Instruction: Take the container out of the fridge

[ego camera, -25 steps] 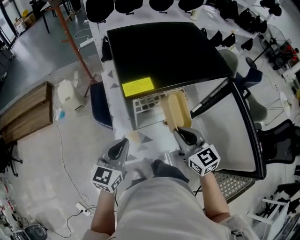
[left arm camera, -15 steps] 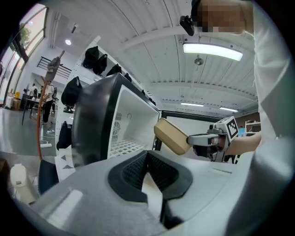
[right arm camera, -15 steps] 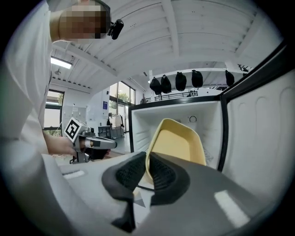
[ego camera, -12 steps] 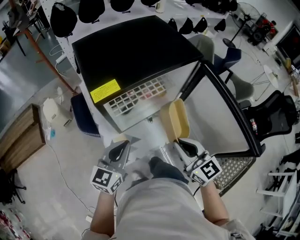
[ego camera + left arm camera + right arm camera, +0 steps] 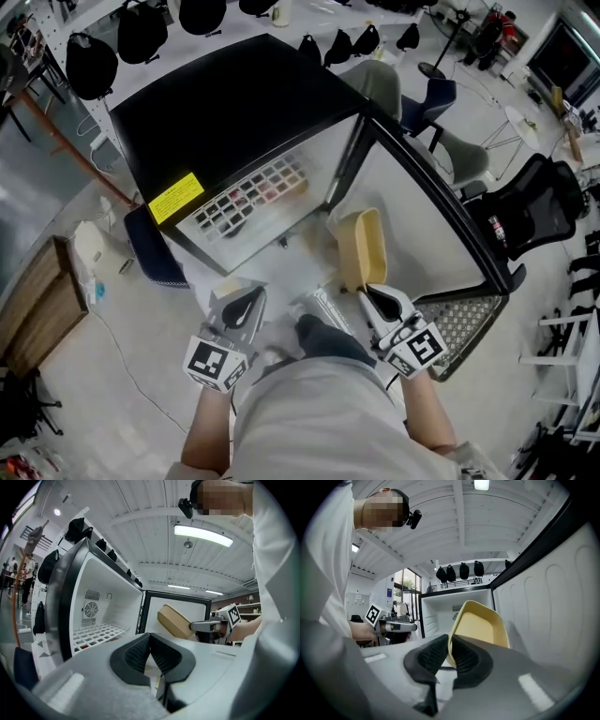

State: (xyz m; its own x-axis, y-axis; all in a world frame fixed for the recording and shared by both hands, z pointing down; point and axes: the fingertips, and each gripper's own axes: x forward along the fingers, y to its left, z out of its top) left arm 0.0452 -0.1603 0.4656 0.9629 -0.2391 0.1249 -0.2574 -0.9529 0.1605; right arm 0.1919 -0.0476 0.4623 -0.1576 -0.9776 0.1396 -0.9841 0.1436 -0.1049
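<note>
The right tool (image 5: 368,292) is gripping the yellow container (image 5: 362,248) by its wall, just ahead of itself, outside the open fridge (image 5: 234,103). The left tool (image 5: 243,307) is hovering alongside, closed and empty.

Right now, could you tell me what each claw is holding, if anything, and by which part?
The right claw holds the yellow container by its rim, pinching the wall there. The left claw is shut on nothing.

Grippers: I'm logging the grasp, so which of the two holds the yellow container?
The right gripper: its jaws clamp the yellow container by its rim. The left gripper is shut on nothing.
</note>
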